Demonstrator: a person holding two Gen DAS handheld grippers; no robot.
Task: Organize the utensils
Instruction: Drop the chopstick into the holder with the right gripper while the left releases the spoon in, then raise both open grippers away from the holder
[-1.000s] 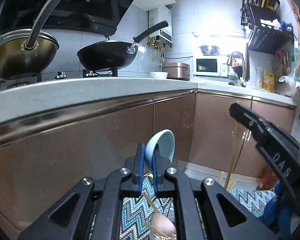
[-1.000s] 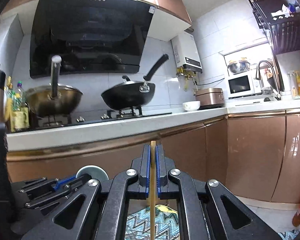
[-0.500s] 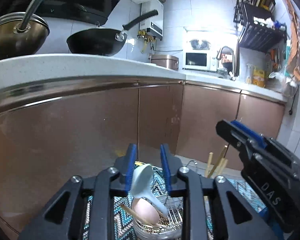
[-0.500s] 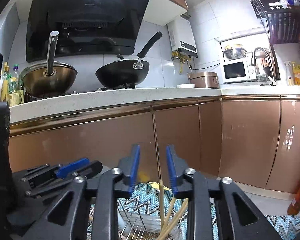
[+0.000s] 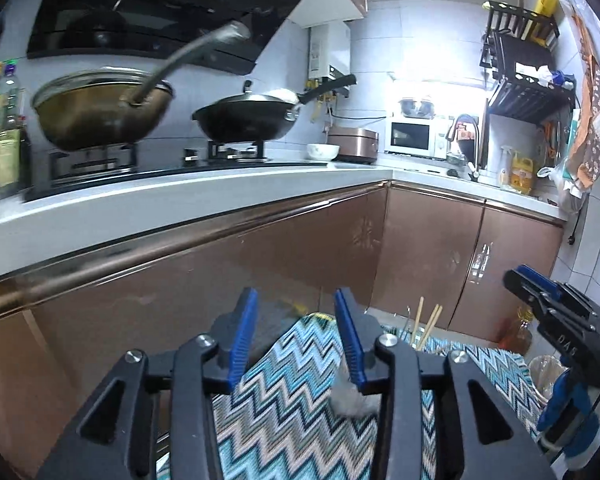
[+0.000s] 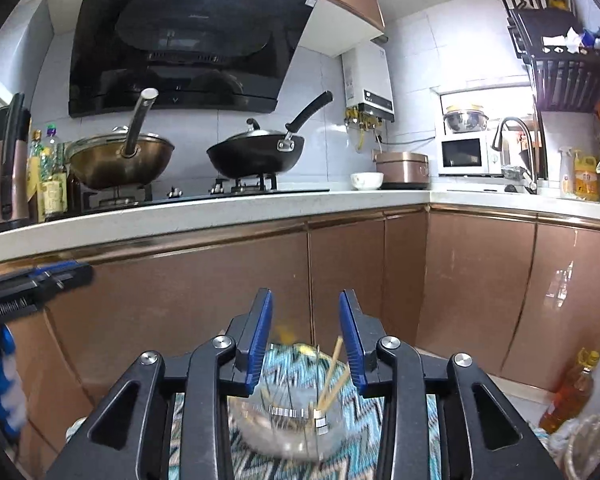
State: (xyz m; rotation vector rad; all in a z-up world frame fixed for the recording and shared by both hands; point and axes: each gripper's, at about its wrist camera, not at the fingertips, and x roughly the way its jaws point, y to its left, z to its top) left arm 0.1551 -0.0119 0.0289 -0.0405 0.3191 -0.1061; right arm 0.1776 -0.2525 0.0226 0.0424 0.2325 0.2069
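Note:
My left gripper [image 5: 295,334] is open and empty above a zigzag-patterned cloth [image 5: 284,412]. Wooden chopsticks [image 5: 427,324] stand upright to its right, partly hidden by the gripper body. A blurred pale thing [image 5: 354,402] lies by the right finger; I cannot tell what it is. My right gripper [image 6: 306,338] is open and empty above a blurred wire utensil holder [image 6: 288,420] on the same cloth [image 6: 204,440], with chopsticks [image 6: 332,376] leaning in it. The right gripper shows at the left wrist view's right edge [image 5: 540,300]; the left gripper shows at the right wrist view's left edge [image 6: 32,280].
Brown cabinet fronts [image 6: 380,280] stand close ahead under a white counter [image 6: 220,216]. On the counter are a brass wok [image 6: 120,160], a black wok [image 6: 256,154], a white bowl [image 6: 366,180], a rice cooker [image 6: 402,164] and a microwave [image 6: 464,152]. An oil bottle [image 6: 568,396] stands on the floor at right.
Both grippers opened. The left let go of the pale blue spoon and the right let go of the chopsticks, which now stand in the holder. Both grippers have lifted back.

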